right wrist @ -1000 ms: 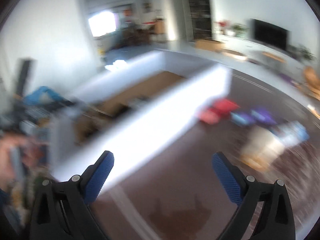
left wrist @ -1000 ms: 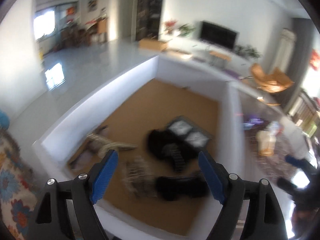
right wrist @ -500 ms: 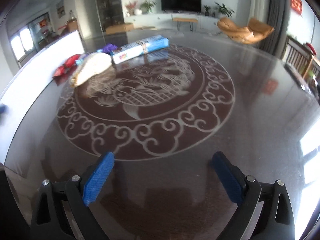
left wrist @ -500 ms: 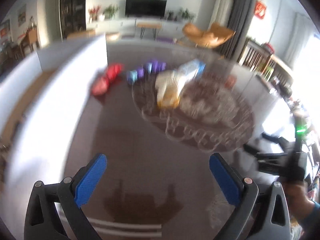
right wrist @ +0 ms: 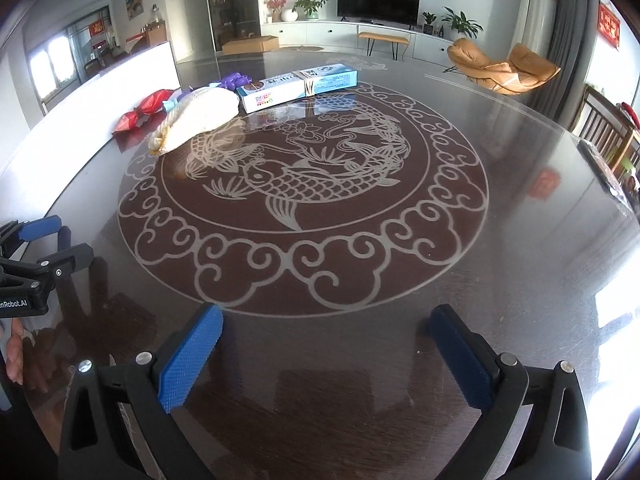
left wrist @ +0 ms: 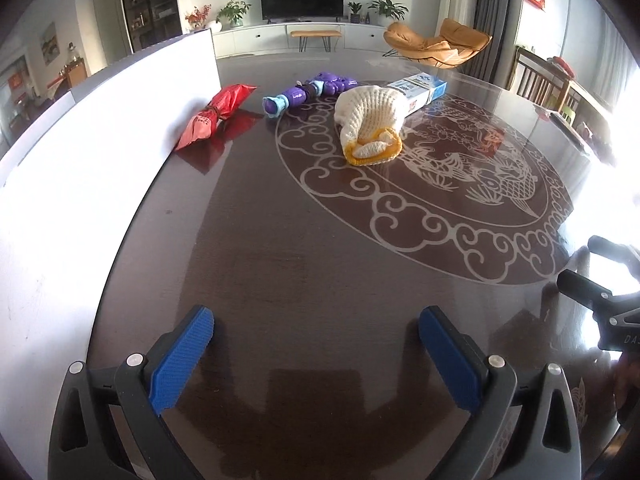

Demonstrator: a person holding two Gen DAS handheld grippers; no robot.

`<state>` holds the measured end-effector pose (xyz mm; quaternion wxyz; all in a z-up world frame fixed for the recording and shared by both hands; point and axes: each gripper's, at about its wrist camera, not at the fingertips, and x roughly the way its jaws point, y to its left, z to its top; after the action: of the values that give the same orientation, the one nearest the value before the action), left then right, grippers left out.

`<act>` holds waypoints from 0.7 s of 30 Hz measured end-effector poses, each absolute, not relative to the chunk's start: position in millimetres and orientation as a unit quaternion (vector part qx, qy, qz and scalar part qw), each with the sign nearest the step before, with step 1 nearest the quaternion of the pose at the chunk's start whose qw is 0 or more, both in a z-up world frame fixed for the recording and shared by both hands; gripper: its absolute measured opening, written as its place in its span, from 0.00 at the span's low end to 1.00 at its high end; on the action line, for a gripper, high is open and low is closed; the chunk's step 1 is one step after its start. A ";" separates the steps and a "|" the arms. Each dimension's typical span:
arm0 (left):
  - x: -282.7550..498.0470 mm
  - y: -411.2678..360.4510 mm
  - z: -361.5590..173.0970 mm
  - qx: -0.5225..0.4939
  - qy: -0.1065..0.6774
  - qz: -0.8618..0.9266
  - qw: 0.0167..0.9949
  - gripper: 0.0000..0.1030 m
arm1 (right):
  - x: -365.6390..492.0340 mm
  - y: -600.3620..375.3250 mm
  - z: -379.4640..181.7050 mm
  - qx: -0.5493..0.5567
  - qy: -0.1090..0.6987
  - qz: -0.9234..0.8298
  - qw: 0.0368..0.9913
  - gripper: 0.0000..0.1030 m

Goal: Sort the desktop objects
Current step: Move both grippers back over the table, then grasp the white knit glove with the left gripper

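Note:
On the dark glass table lie a red foil packet, a purple toy, a white knitted glove with a yellow cuff and a blue-and-white carton. They sit in a cluster at the far side. My left gripper hovers low over the near table, open, with nothing between its blue pads. My right gripper is likewise open and empty over the near edge. The right wrist view shows the same glove, carton, packet and toy.
A tall white bin wall runs along the table's left side, touching the red packet. A fish and cloud pattern marks the table's middle. Wooden chairs stand past the right edge. The other gripper shows at each view's side.
Both views swung away from the white bin onto the dark table and dropped lower. The left jaws spread wider. The blur has gone and both grippers have settled.

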<state>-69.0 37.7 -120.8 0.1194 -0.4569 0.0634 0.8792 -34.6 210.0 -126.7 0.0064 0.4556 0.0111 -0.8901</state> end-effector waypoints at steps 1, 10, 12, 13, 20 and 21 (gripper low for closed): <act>-68.6 38.6 -120.4 -0.459 0.065 0.878 0.121 1.00 | -34.6 210.1 -126.6 0.456 0.011 -0.890 0.006 1.00; -130.8 67.4 -71.9 -0.422 0.025 0.888 0.181 1.00 | -34.5 210.0 -126.5 0.456 0.010 -0.890 0.006 1.00; -162.4 78.6 -75.0 -0.440 0.019 0.880 0.178 1.00 | -34.5 209.9 -126.5 0.456 0.010 -0.890 0.006 1.00; -179.0 85.4 -80.9 -0.452 0.017 0.874 0.177 1.00 | -34.5 210.1 -126.4 0.456 0.010 -0.890 0.006 1.00; -223.9 110.5 -107.5 -0.461 0.024 0.873 0.159 1.00 | -34.5 209.8 -126.5 0.456 0.010 -0.890 0.005 1.00; -225.8 110.7 -109.5 -0.460 0.020 0.873 0.161 0.96 | -34.5 209.8 -126.5 0.456 0.010 -0.890 0.005 1.00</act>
<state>-225.8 110.7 -109.5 0.1606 -0.4599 0.0199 0.8731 -34.5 209.8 -126.5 0.0054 0.4562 0.0100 -0.8898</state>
